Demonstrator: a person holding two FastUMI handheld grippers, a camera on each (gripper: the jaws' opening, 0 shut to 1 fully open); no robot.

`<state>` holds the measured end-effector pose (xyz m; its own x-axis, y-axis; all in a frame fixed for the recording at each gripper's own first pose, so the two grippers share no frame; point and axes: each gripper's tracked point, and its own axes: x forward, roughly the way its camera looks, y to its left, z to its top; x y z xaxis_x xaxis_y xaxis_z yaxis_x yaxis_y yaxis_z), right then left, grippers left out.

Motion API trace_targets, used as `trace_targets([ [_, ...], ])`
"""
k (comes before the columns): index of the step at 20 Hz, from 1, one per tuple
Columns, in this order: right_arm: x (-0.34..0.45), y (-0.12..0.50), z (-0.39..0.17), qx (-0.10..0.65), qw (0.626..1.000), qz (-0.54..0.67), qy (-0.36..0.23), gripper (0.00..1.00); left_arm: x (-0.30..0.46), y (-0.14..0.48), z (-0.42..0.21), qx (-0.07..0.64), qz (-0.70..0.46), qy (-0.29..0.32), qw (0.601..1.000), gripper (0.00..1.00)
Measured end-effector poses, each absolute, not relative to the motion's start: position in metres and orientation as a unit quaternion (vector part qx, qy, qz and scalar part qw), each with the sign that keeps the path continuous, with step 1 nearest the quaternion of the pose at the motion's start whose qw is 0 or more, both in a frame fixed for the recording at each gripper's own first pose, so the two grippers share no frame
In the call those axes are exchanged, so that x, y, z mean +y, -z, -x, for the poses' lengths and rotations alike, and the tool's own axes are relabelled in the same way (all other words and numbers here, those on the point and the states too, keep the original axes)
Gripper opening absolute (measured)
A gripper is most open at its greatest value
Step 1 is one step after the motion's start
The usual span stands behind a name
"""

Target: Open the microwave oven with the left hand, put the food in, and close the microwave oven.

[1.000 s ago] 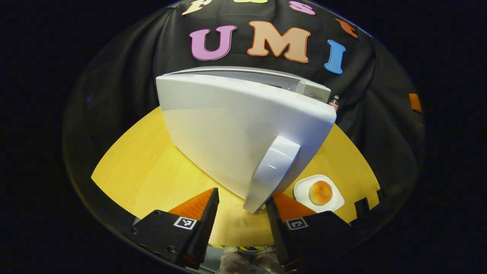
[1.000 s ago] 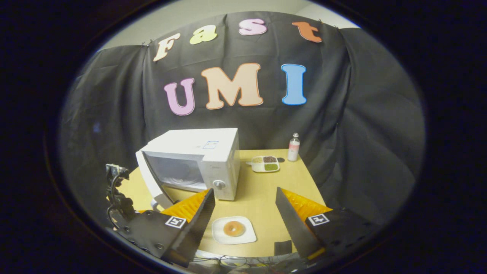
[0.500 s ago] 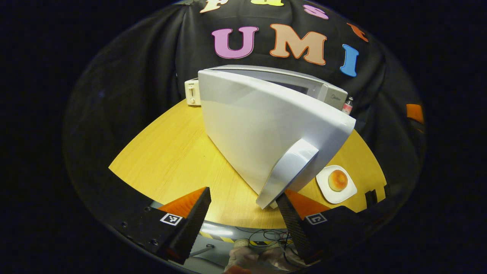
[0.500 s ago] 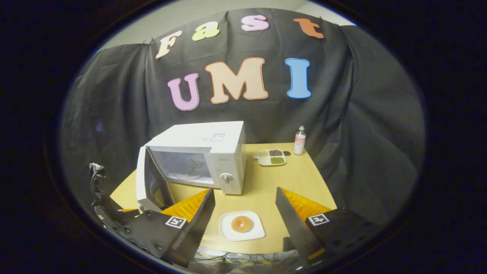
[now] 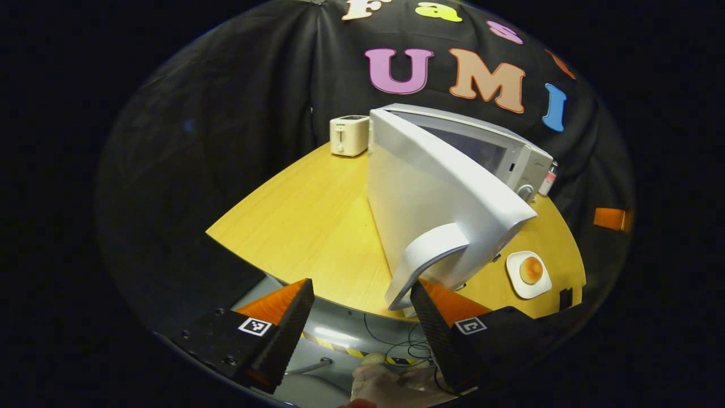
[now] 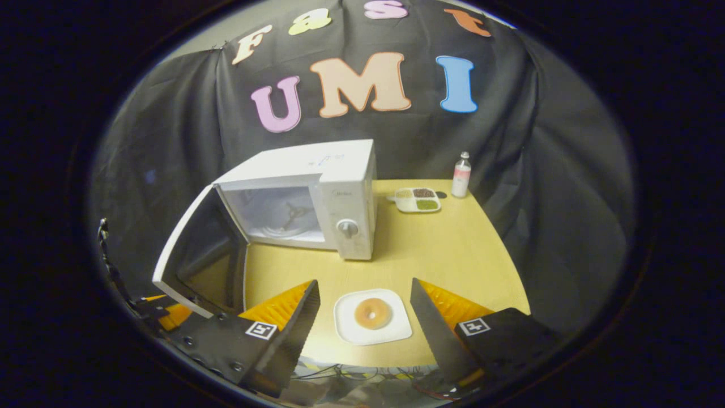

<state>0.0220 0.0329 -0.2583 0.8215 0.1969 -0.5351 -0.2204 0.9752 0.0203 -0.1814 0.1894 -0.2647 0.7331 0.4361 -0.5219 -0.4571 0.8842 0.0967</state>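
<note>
The microwave door (image 6: 195, 249) stands wide open, its handle (image 5: 422, 258) beside the spread left gripper (image 5: 362, 309). The right gripper (image 6: 365, 309), fingers apart and empty, hovers over the doughnut (image 6: 372, 313) on its plate (image 6: 346, 328).

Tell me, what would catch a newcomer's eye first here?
Probably the white microwave oven at the back left of the yellow table, its door swung wide open. Next, the doughnut on a white plate, lying between the open right gripper's orange fingers.

Doughnut (image 6: 372, 313) between spread gripper (image 6: 362, 317) fingers
</note>
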Motion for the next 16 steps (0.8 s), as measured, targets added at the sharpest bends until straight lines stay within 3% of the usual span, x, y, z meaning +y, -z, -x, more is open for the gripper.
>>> trace_targets([
  [11,0.039,0.352,-0.048,0.362,0.924,0.048,-0.113,0.93,0.270,0.237,0.227,0.226,0.053,-0.352,0.907,0.97],
  [12,0.039,0.362,-0.050,0.372,0.920,0.051,-0.111,1.00,0.279,0.235,0.230,0.222,0.052,-0.361,0.904,0.98],
  [15,0.042,0.389,-0.059,0.407,0.906,0.050,-0.107,1.00,0.298,0.222,0.236,0.208,0.054,-0.385,0.897,0.98],
  [16,0.042,0.397,-0.062,0.417,0.902,0.048,-0.104,0.94,0.303,0.215,0.238,0.200,0.057,-0.392,0.896,0.98],
])
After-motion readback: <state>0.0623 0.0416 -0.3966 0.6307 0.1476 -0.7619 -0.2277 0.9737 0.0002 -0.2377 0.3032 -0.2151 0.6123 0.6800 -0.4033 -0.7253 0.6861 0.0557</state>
